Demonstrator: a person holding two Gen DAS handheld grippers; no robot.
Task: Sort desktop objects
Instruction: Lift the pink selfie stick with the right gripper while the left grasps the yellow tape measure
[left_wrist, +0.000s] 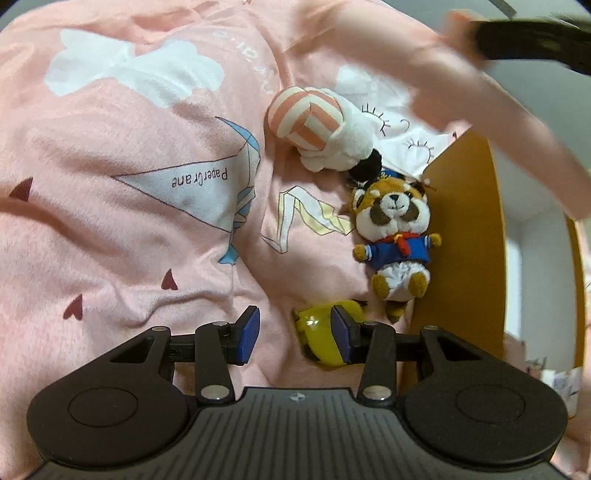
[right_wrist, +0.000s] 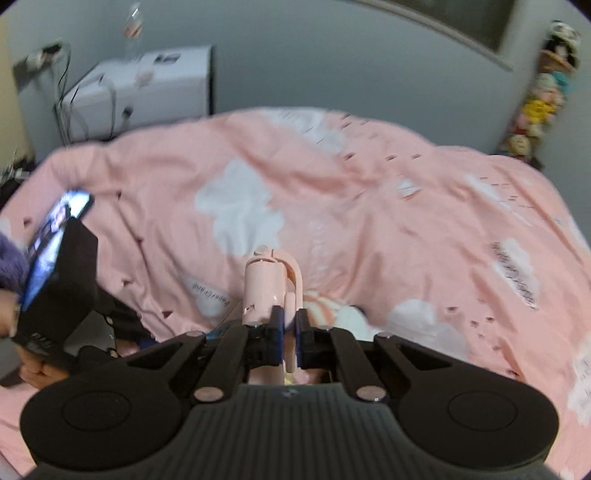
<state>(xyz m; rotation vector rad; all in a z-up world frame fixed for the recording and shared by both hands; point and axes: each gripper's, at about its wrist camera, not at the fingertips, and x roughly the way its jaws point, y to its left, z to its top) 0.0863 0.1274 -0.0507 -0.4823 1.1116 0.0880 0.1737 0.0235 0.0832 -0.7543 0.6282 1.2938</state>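
Note:
In the left wrist view my left gripper (left_wrist: 293, 338) is open and empty over a pink bedspread (left_wrist: 129, 221). A yellow toy (left_wrist: 321, 336) lies just by its right fingertip. A raccoon plush in a blue sailor suit (left_wrist: 397, 236) lies ahead to the right, and a white plush with a pink-striped ball (left_wrist: 317, 129) lies beyond it. In the right wrist view my right gripper (right_wrist: 290, 332) is shut on a pink plastic object (right_wrist: 267, 284), held above the bed. The striped plush (right_wrist: 325, 308) shows just past it.
A yellow-brown wooden edge (left_wrist: 465, 240) borders the bed on the right. A white cabinet with cables (right_wrist: 140, 92) stands by the grey wall. A string of plush toys (right_wrist: 543, 92) hangs at the right. The other hand-held device with a lit phone (right_wrist: 55, 236) is at the left.

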